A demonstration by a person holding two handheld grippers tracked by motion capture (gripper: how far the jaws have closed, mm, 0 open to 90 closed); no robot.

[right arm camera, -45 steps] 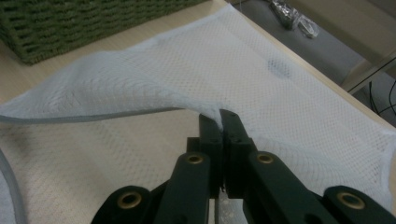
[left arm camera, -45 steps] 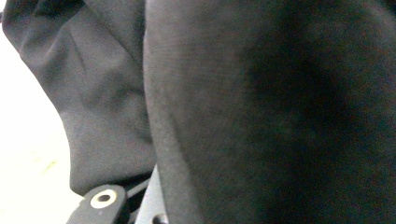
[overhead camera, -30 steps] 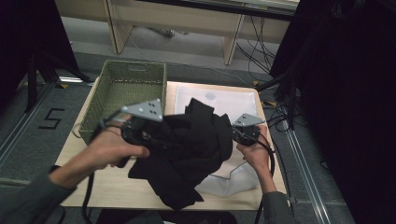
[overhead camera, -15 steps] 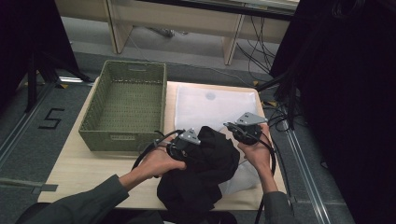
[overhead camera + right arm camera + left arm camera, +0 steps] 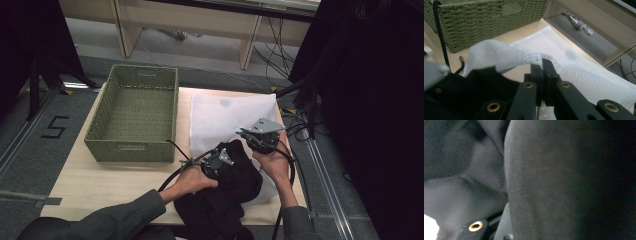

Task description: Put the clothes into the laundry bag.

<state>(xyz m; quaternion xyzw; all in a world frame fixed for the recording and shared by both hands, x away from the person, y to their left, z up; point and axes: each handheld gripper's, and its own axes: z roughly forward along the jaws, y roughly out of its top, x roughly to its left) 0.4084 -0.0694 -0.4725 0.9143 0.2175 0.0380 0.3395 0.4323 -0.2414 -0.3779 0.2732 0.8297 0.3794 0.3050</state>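
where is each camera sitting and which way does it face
High view: above the person's side, looking forward and down on the table; forearms, both hands show.
Left gripper view: on the left gripper, pressed into the black garment.
Right gripper view: on the right gripper, facing the green woven basket, fingers pinching the white mesh bag.
All share the garment.

1. The left claw (image 5: 219, 161) is held in the left hand (image 5: 192, 179), whose dark-sleeved forearm comes in from the lower left. Its front is buried in black garment (image 5: 235, 185); in the left gripper view the fabric lies right against the camera, so the set of its jaws cannot be told.
2. The right claw (image 5: 543, 65) sits just right of the left one, held in the right hand (image 5: 274, 161), grey plate on top.
3. Its jaws are pressed together on an edge of white mesh cloth (image 5: 524, 56), lifting that fold.
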